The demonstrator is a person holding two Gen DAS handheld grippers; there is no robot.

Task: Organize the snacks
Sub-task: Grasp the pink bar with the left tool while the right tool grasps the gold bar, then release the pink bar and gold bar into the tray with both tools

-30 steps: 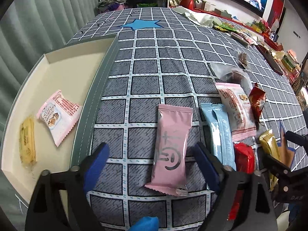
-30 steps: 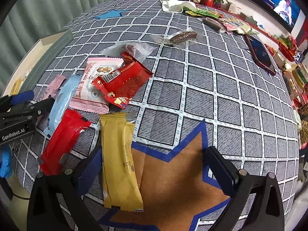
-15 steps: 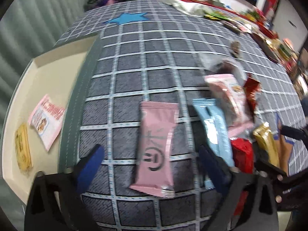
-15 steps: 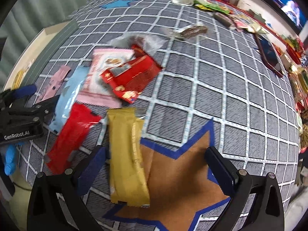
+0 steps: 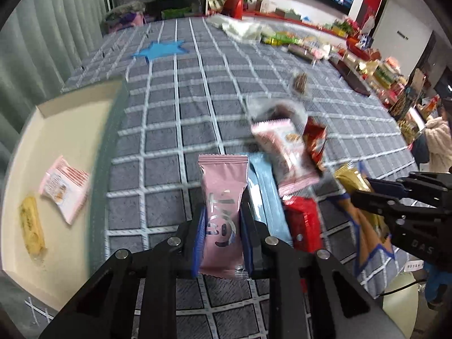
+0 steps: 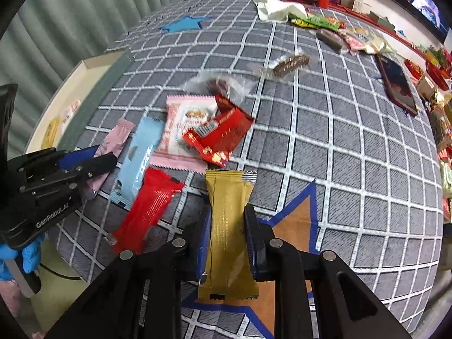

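At the far left we see the cream tray (image 5: 70, 130) with its grey-green rim, lying on the checked grey tablecloth (image 5: 175, 107). Two snacks lie in it: a yellow bar (image 5: 31, 226) nearest the outer edge and, just beside it, a pale pink printed packet (image 5: 64, 189).

Next comes our left gripper (image 5: 221, 226). Its jaws have just been closing and now pinch a pink bar (image 5: 222, 212) across its middle, the bar standing lengthwise between the blue pads (image 5: 198, 240) and lifted a little off the cloth.

Right of it a light blue bar (image 5: 265, 197) lies flat, then a red bar (image 5: 303, 223), with a larger pink-and-white packet (image 5: 285, 152) and a red foil packet (image 5: 315, 141) behind them. A clear wrapper holding something dark (image 6: 217, 84) sits further back.

Furthest right, our right gripper (image 6: 227, 237) has likewise just been closing and now clamps a gold bar (image 6: 227, 226) at mid-length, above the brown star (image 6: 293, 226) printed on the cloth. Loose snacks (image 6: 319, 22) and a dark phone (image 6: 398, 84) lie along the far right edge.
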